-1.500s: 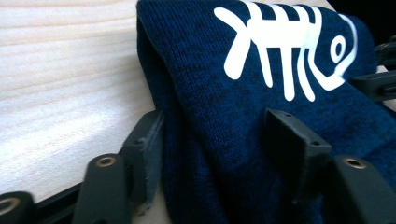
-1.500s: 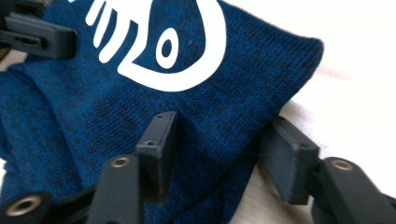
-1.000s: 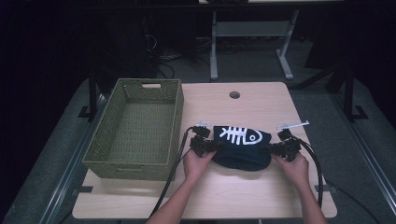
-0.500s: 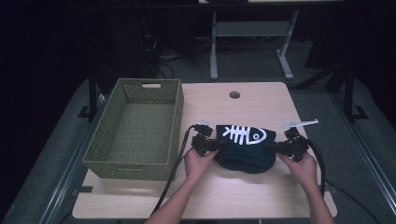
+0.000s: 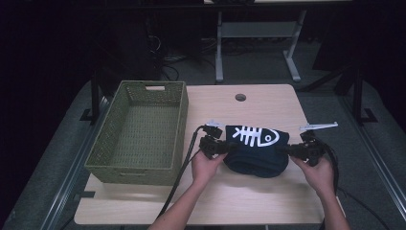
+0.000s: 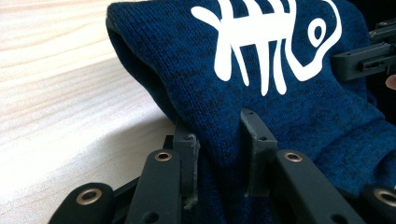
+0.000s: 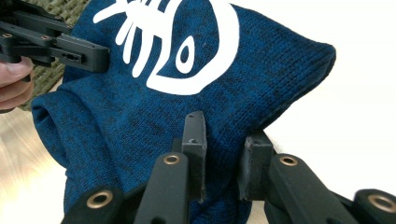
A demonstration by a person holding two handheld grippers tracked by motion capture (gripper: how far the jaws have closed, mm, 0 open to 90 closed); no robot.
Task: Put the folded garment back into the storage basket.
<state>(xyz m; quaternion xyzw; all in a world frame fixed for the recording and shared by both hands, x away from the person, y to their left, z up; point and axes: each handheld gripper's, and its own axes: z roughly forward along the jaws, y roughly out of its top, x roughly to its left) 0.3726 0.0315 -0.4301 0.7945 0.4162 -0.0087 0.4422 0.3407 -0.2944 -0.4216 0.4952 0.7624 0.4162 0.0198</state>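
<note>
A: Two large items occupy the table [image 5: 249, 201]: a green woven basket [image 5: 139, 132] at its left side and, just beside the basket's right wall, a folded dark blue knit garment [image 5: 258, 153] printed with a white fish skeleton [image 5: 253, 136].

B: Confirm garment position.

A: It sits right of centre, toward the near edge, stretched between the two grippers. In the left gripper view its far fold hangs above the tabletop; whether the lowest part rests on the wood cannot be told from the high view.

B: Left gripper condition?

A: The left gripper [image 6: 219, 140] has its jaws clamped on a pinch of knit at the garment's left end, with fabric bunched between the pads. The left hand [image 5: 206, 167] carries it.

B: Right gripper condition?

A: The right gripper [image 7: 224, 140] is likewise clamped on a fold at the right end, fabric pressed between its pads. The right hand [image 5: 318, 175] carries it.
</note>
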